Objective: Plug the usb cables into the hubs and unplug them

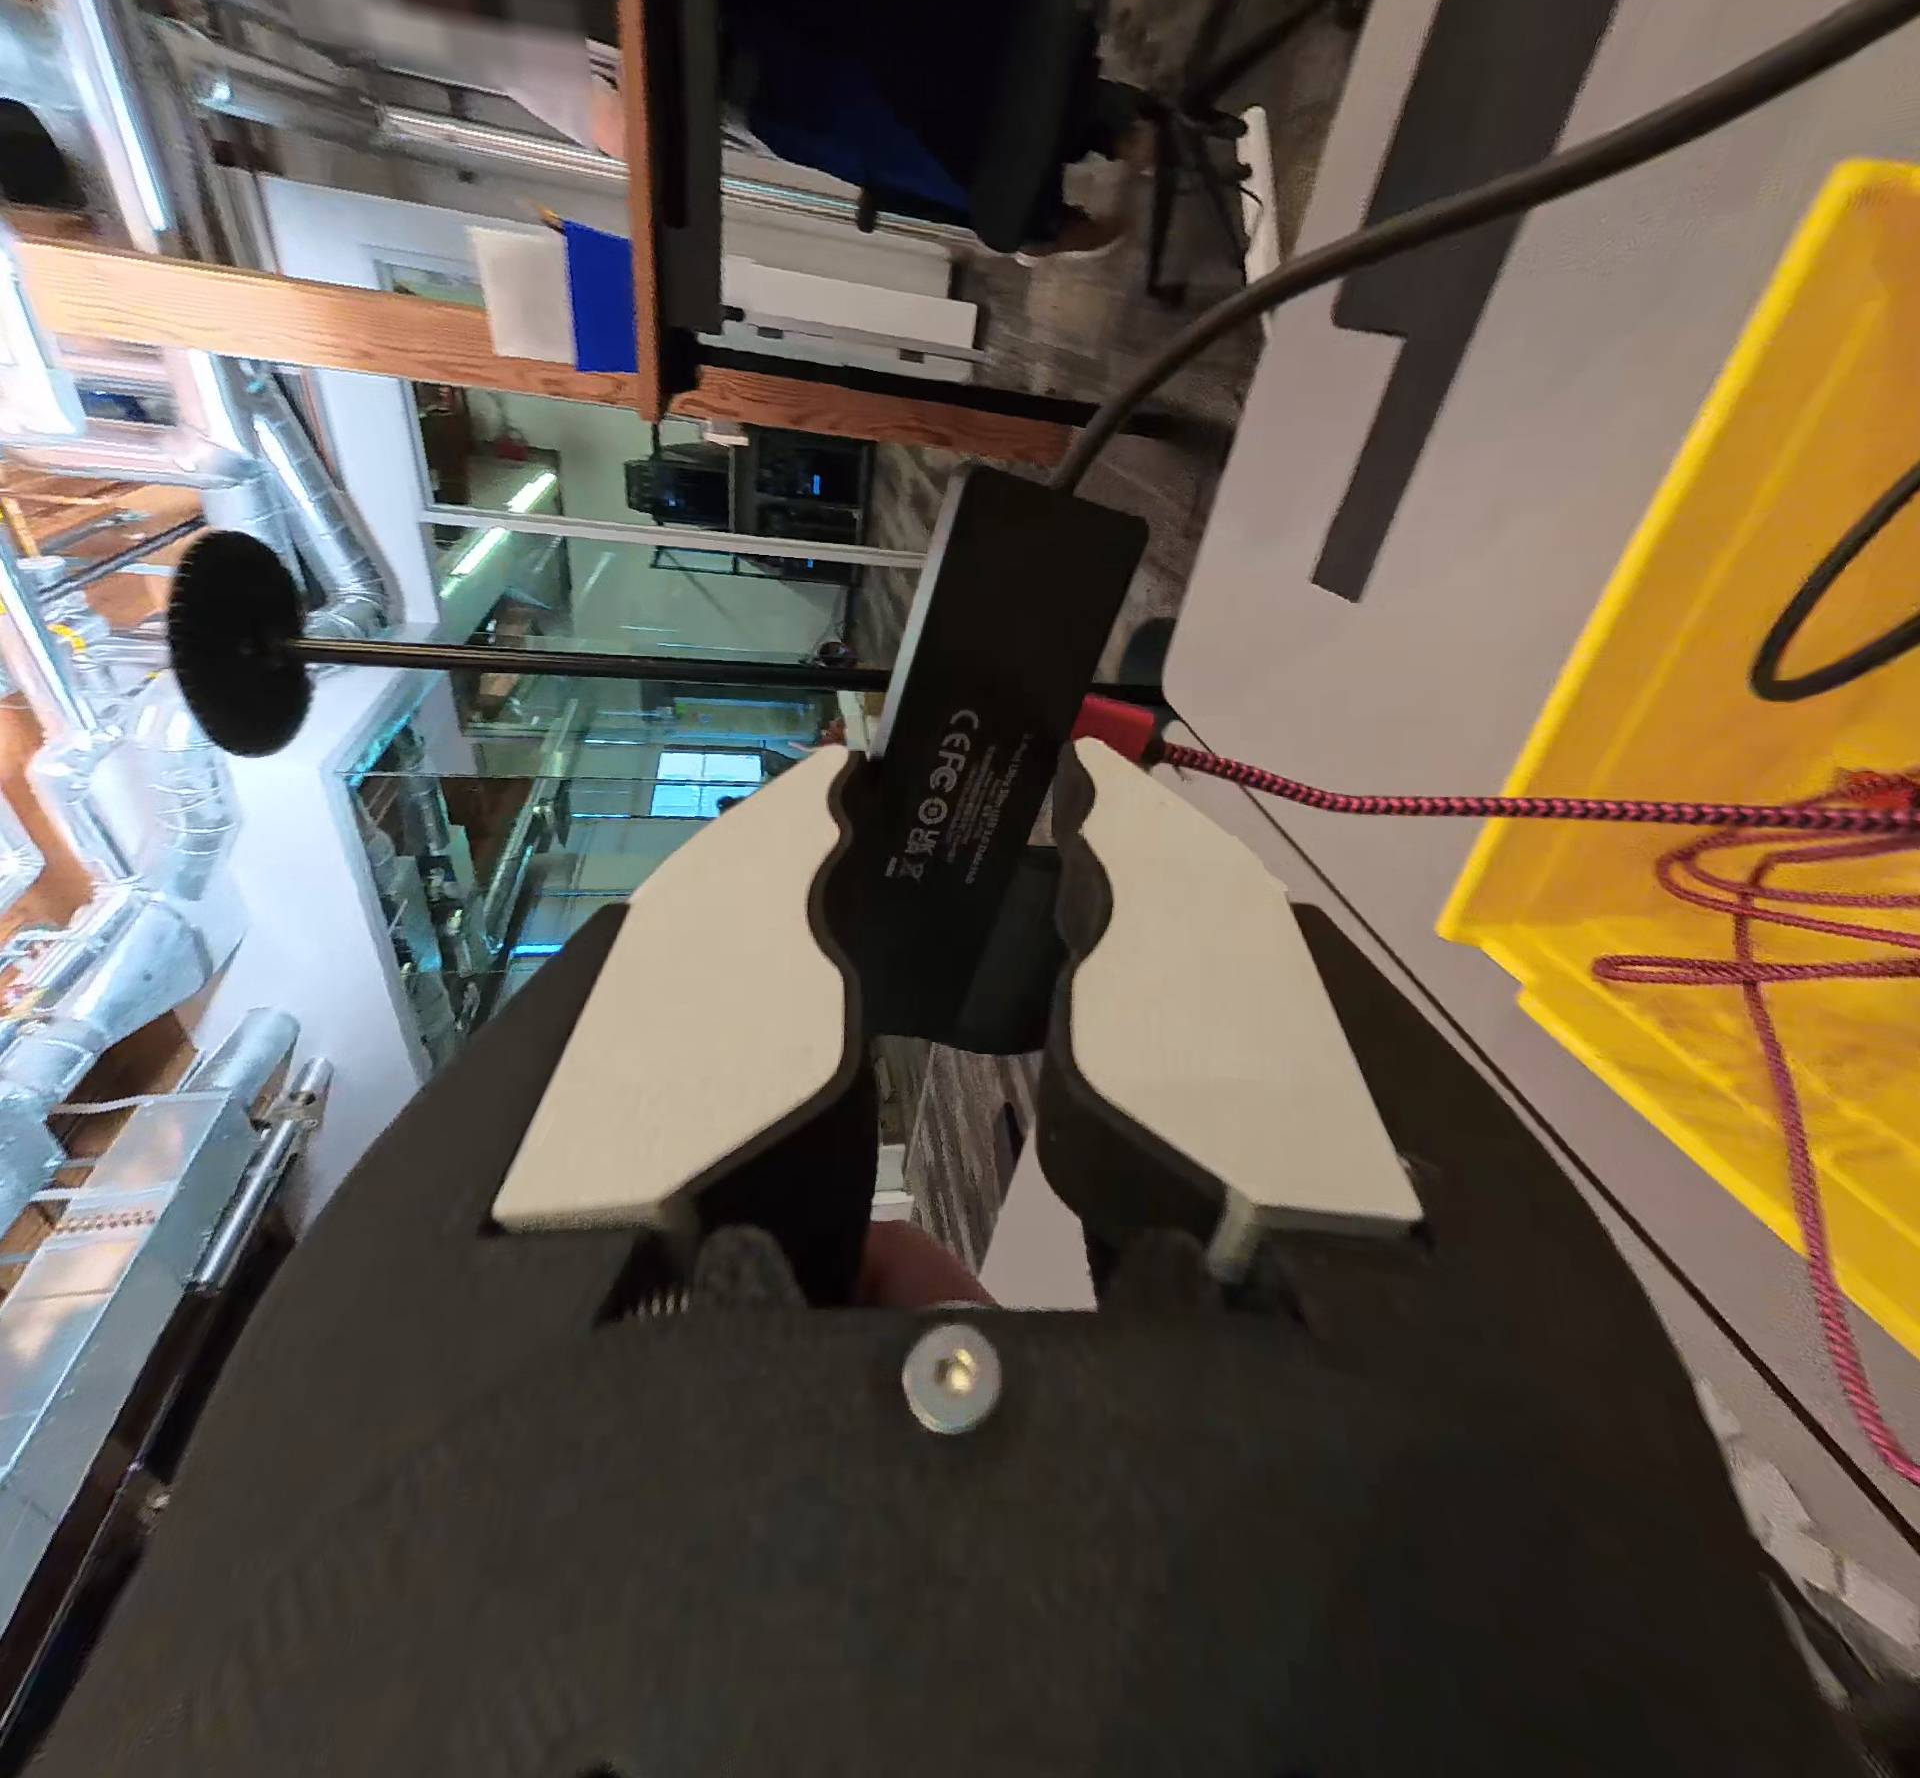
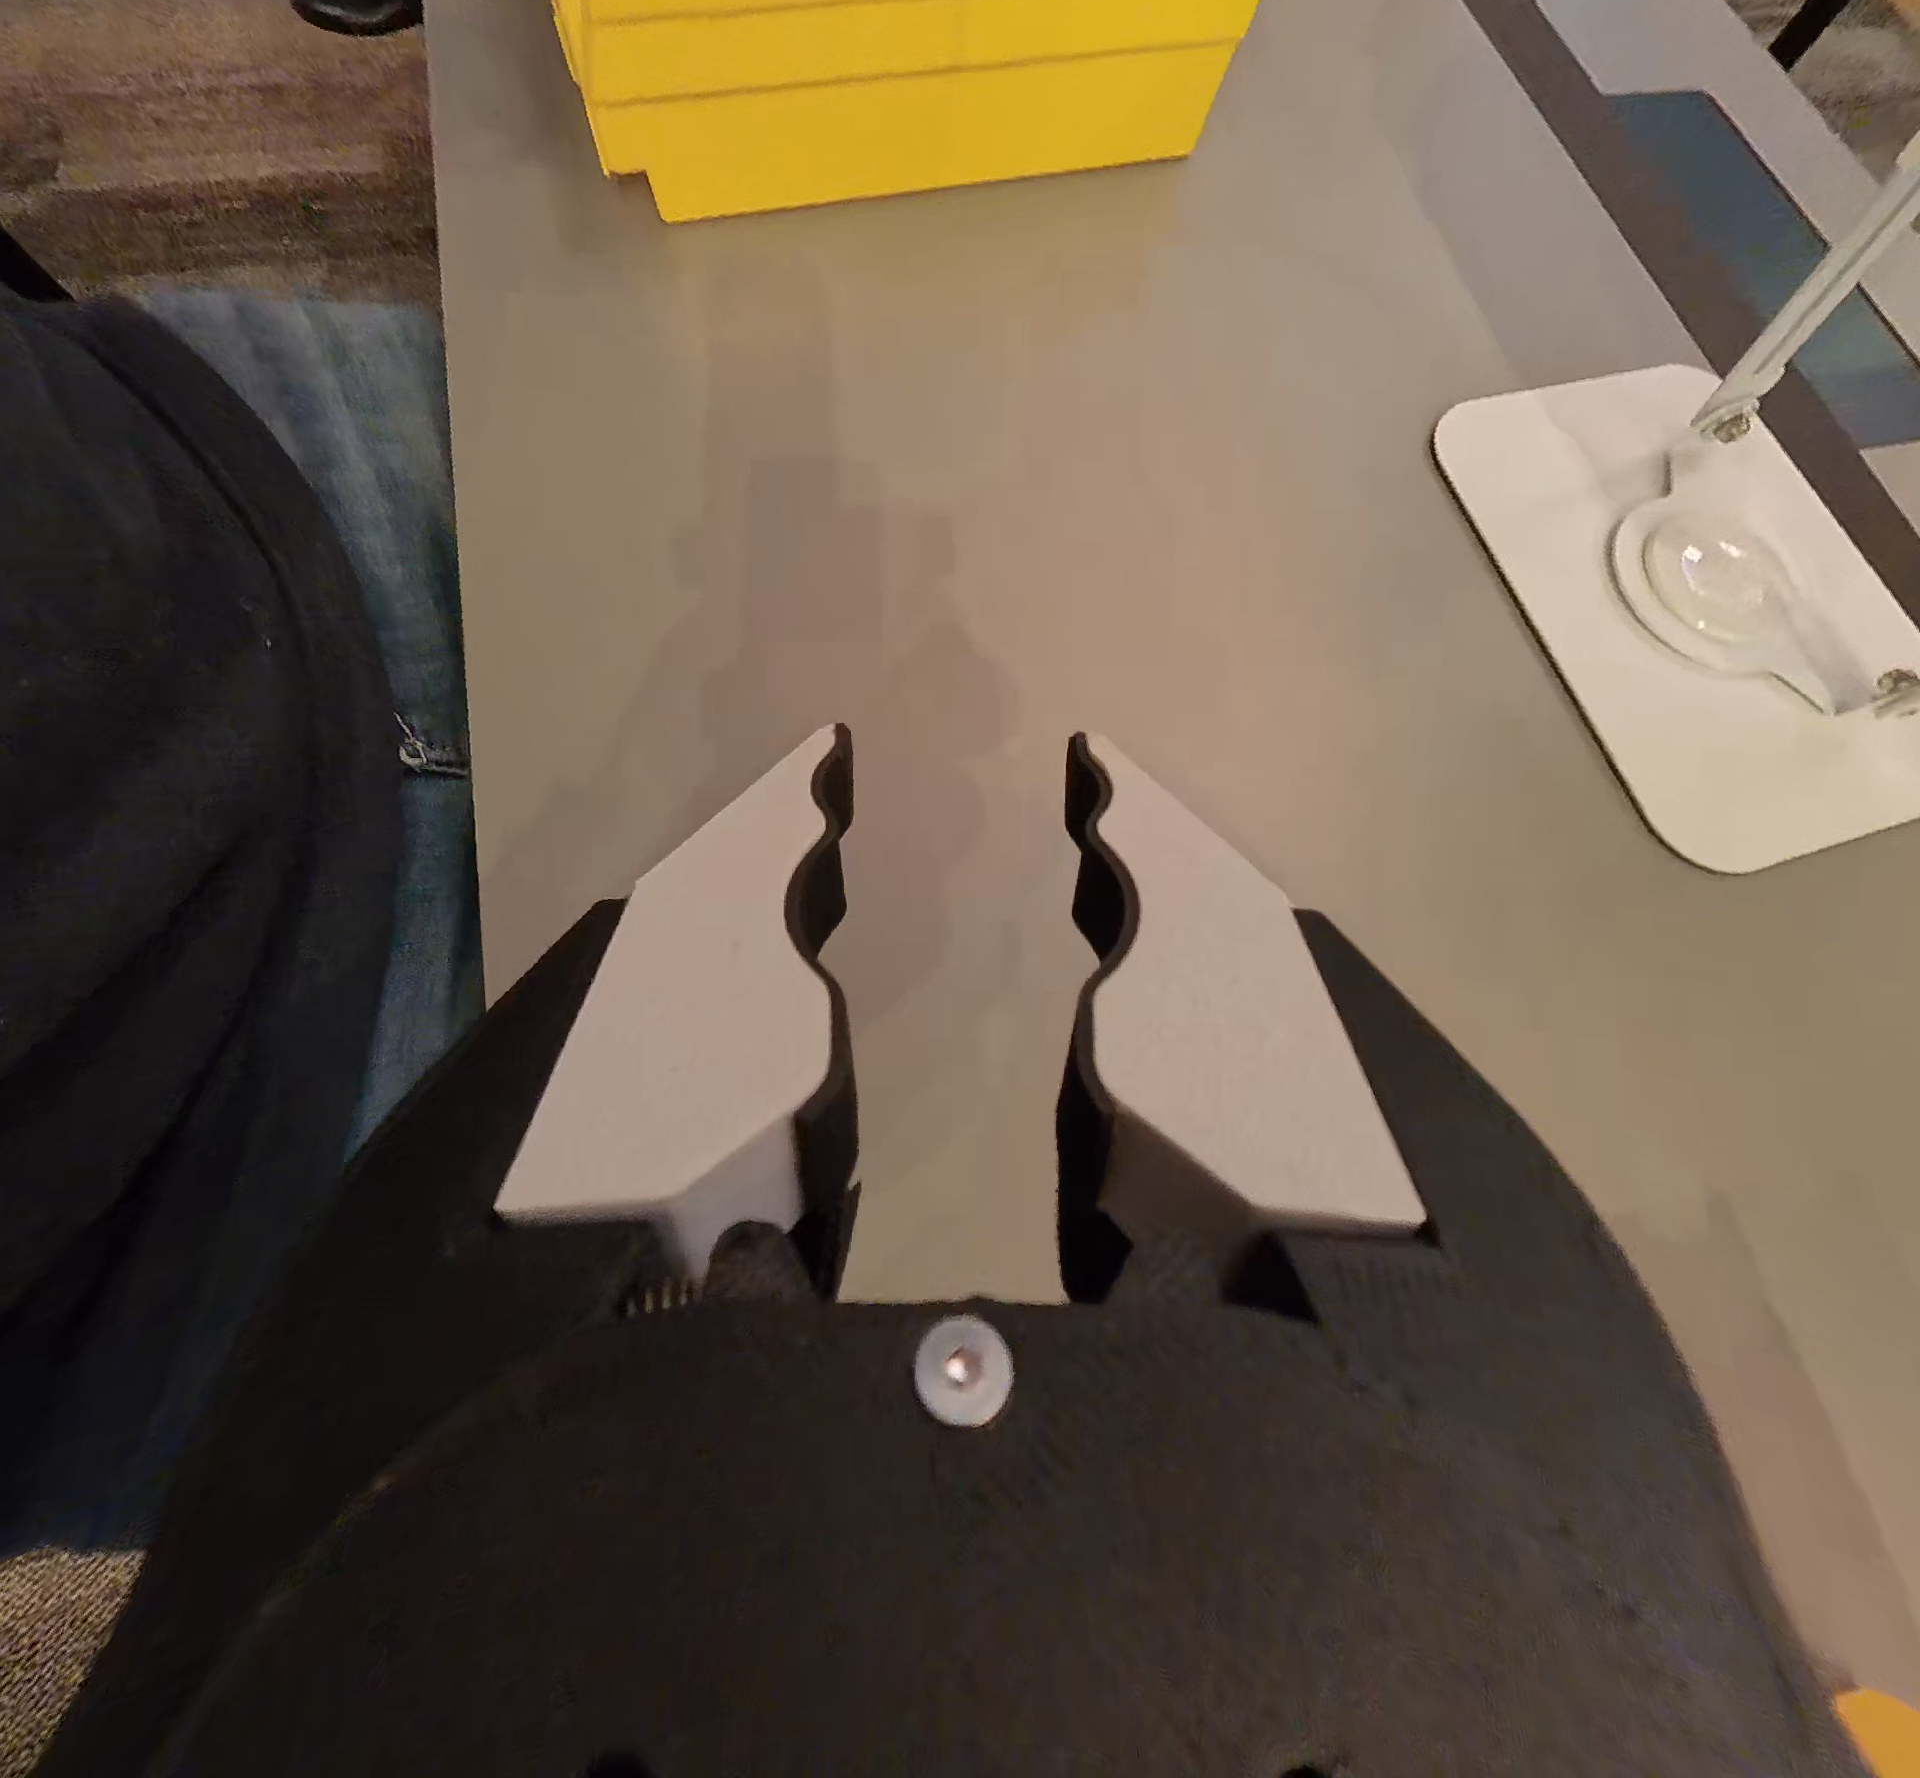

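- The left gripper (image 1: 961, 772) clamps a black USB hub (image 1: 987, 689) held in the air, a red braided cable (image 1: 1455, 798) plugged into its side.
- The right gripper (image 2: 958, 741) hovers with fingers apart over the grey table (image 2: 935, 429), near the yellow bin (image 2: 914, 66).

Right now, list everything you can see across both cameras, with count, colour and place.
USB hub: one, black, held up in the left tongs.
Braided cable: one, red, plugged into the hub, trailing into the bin.
Hub's own cable: one, black, running off the hub's far end.
Bin: one, yellow, on the table.
Table: one, grey.
Stand base: one, white, table's right side.
Left tongs: shut on hub.
Right tongs: open, empty, above the table.
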The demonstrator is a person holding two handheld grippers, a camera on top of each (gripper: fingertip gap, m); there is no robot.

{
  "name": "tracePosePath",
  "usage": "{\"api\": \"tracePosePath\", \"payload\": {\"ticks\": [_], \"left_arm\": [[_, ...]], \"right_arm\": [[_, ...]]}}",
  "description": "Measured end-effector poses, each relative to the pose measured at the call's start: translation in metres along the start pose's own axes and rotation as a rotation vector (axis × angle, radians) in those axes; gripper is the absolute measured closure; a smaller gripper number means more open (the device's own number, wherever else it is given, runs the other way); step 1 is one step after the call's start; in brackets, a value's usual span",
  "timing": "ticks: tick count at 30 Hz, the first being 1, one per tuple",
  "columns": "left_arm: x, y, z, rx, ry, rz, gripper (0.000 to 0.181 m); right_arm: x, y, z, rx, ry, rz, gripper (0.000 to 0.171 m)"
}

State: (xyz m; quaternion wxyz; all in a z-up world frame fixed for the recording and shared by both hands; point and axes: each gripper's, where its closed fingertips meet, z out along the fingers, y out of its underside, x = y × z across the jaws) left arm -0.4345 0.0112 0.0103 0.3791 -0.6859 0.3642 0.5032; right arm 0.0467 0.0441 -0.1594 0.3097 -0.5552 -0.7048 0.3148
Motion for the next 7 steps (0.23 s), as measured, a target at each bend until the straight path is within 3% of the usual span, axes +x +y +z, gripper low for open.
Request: {"api": "tracePosePath", "payload": {"ticks": [1,7], "left_arm": [[-0.009,-0.005,-0.002,0.013,-0.021,-0.005,0.147],[-0.045,-0.053,-0.014,0.100,-0.090,-0.031,0.148]], "right_arm": [[-0.001,-0.004,0.000,0.012,-0.002,-0.004,0.132],[-0.001,-0.041,0.003,0.111,0.010,-0.031,0.129]]}}
